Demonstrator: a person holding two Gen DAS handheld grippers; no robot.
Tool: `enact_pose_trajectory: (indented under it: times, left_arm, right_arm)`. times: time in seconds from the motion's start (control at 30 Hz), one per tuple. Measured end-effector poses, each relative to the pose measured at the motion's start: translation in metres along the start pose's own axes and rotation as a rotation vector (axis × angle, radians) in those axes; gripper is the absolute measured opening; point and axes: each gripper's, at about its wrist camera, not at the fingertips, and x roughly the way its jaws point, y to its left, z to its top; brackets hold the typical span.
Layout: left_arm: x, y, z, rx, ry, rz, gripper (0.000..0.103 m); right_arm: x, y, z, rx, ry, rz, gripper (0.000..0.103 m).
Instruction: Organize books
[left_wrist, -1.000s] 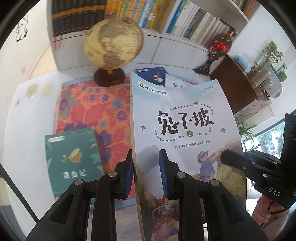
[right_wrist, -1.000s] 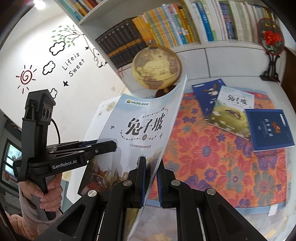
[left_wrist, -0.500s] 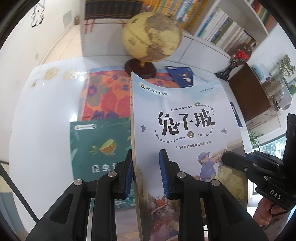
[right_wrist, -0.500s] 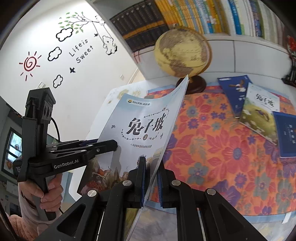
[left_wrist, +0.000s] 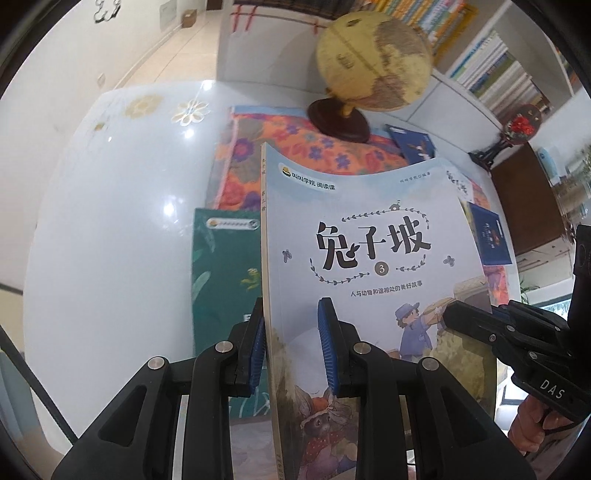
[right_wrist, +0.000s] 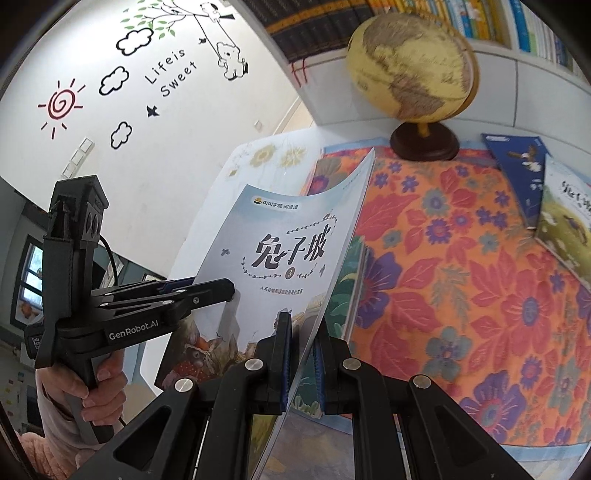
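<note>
Globe (left_wrist: 373, 62) stands on floral cloth (right_wrist: 461, 258).

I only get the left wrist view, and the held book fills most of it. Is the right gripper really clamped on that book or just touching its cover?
Observer: The right wrist view shows the right gripper with one pad on each side of the pale blue book, at its page edge. It looks clamped.
Operator: What lies on the cloth behind the book?
Observer: A grassy-cover book lies flat on the floral cloth, overlapping a dark blue book.
Operator: How does my left gripper look from outside?
Observer: The left gripper looks closed on the book's opposite edge.
</note>
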Motion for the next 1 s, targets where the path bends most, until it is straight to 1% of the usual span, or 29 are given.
enact_pose_trajectory:
  times: [0.17, 0.33, 0.47, 0.6, 0.67, 0.73, 0.83, 1.0]
  left_arm:
    - [0.014, 0.021, -0.004, -0.036, 0.020, -0.014, 0.023]
    - [0.038, 0.038, -0.010, -0.061, 0.050, -0.033, 0.024]
    - [0.060, 0.047, -0.017, -0.079, 0.094, -0.030, 0.024]
    - [0.071, 0.062, -0.019, -0.119, 0.105, -0.026, 0.024]
    - [0.073, 0.068, -0.019, -0.127, 0.100, -0.038, 0.024]
    - [0.072, 0.068, -0.017, -0.120, 0.092, -0.031, 0.024]
    - [0.072, 0.071, -0.014, -0.125, 0.085, -0.031, 0.024]
    - [0.071, 0.075, -0.011, -0.143, 0.069, -0.026, 0.026]
  right_arm:
    - [0.023, 0.002, 0.000, -0.004, 0.032, 0.010, 0.010]
    - [0.050, -0.006, -0.002, 0.016, 0.059, 0.012, 0.010]
    - [0.075, -0.016, -0.010, 0.049, 0.076, 0.003, 0.010]
    - [0.092, -0.018, -0.015, 0.074, 0.085, 0.028, 0.010]
    - [0.101, -0.019, -0.018, 0.079, 0.095, 0.026, 0.010]
    - [0.107, -0.021, -0.020, 0.084, 0.100, 0.009, 0.011]
    - [0.112, -0.025, -0.024, 0.114, 0.104, 0.028, 0.012]
    - [0.119, -0.031, -0.025, 0.137, 0.098, 0.029, 0.014]
